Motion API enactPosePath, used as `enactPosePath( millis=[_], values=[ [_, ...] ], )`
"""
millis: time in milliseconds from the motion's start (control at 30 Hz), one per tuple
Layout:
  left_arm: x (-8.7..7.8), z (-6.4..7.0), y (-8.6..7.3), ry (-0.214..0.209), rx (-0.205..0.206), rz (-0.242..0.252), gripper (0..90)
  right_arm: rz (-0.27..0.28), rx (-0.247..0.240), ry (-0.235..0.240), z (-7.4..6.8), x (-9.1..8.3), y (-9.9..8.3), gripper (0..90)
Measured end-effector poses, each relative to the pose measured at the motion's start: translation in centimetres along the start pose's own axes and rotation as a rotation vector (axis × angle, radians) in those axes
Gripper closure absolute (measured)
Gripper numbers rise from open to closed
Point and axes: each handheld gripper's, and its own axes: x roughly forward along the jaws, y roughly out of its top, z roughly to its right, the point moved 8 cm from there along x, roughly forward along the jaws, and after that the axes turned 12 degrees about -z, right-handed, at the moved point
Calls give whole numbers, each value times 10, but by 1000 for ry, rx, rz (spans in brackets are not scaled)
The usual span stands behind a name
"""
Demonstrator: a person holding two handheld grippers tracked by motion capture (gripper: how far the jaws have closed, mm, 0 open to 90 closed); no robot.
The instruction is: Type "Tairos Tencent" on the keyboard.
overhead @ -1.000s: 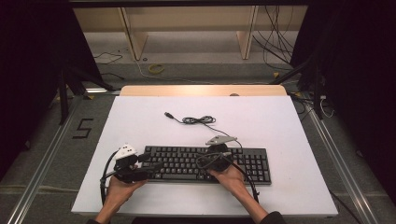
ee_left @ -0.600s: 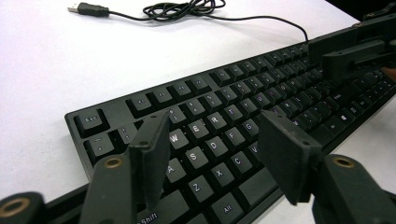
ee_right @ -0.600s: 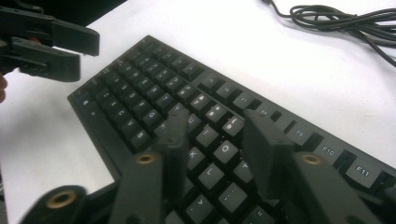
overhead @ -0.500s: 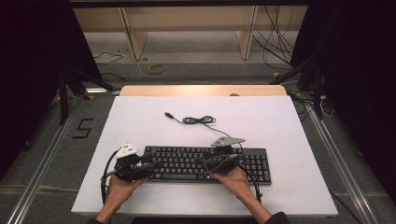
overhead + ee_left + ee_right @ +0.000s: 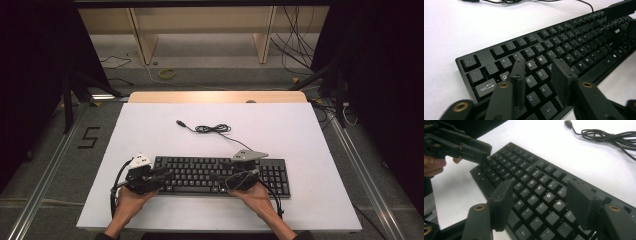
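Note:
A black keyboard (image 5: 220,175) lies flat near the front edge of the white table (image 5: 150,130). Its black cable (image 5: 212,129) is coiled behind it and ends in a loose USB plug (image 5: 179,122). My left gripper (image 5: 162,176) hovers low over the keyboard's left end. In the left gripper view the left gripper (image 5: 537,71) is open above the keyboard (image 5: 579,50), near the S and D keys. My right gripper (image 5: 235,180) sits over the middle-right keys. In the right gripper view the right gripper (image 5: 540,192) stands wide open above the O and P keys, holding nothing.
The left gripper (image 5: 474,150) also appears at the upper left of the right gripper view, held by a hand (image 5: 432,166). Bare white table lies behind the cable and on both sides. Floor cables (image 5: 300,45) and wooden legs (image 5: 142,35) are beyond the far edge.
The right gripper has slid a little to the right along the keyboard. The left gripper has barely moved. The keyboard and cable stay put.

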Motion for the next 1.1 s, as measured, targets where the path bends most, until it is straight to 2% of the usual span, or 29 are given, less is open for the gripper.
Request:
enactPosePath(
  millis=[333,767,1100],
  values=[
    [7,-3,1,14,-4,-35,882,8,-6,4,-2,-6,-5,368],
    [19,-2,-2,12,4,-96,889,17,-12,11,-6,-11,-10,352],
    [23,-4,-3,21,1,-113,888,17,-7,15,-8,-15,-13,348]
  ],
)
